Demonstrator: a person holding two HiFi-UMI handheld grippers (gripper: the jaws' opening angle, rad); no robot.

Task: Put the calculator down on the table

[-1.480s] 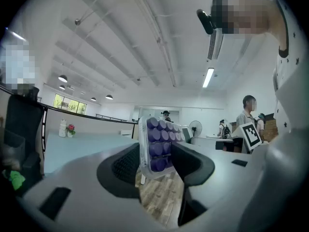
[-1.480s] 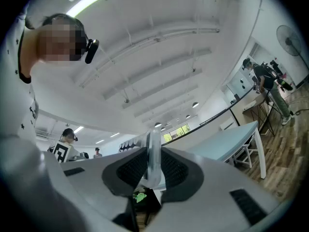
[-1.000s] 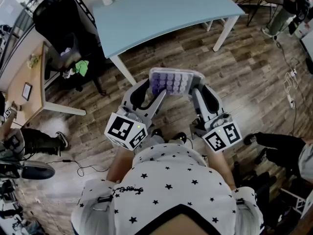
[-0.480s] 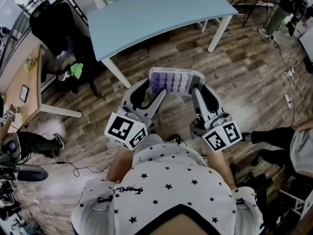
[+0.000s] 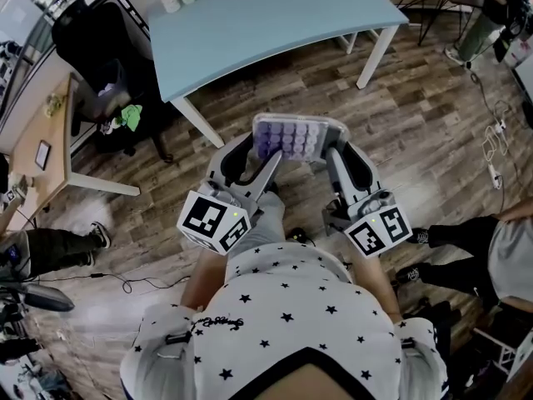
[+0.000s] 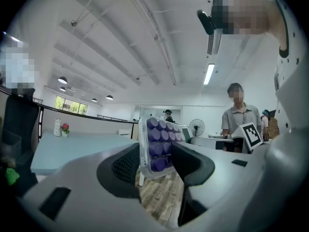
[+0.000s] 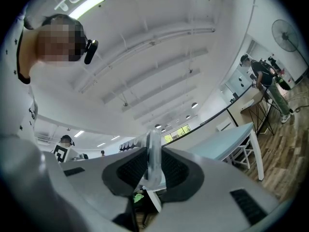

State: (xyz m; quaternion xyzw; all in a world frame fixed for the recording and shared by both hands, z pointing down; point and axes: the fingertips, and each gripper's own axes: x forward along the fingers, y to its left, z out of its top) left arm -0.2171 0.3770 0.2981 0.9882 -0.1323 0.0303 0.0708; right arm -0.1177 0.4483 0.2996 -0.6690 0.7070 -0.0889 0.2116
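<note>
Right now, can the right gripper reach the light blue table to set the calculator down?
Probably not yet. The right gripper holds the calculator over the wood floor, short of the light blue table. Nothing stands between them, so stepping forward should do.

The calculator [image 5: 289,138] has purple round keys in a pale, translucent case. Beyond the calculator, the tabletop [image 5: 275,15] is light blue. Beneath the calculator, the floor [image 5: 433,107] is dark brown wood plank. Flanking it, the left claw [image 5: 260,152] and right claw [image 5: 337,152] are grey with black pads and black-and-white square markers. The shirt [image 5: 283,315] is white with black stars.
</note>
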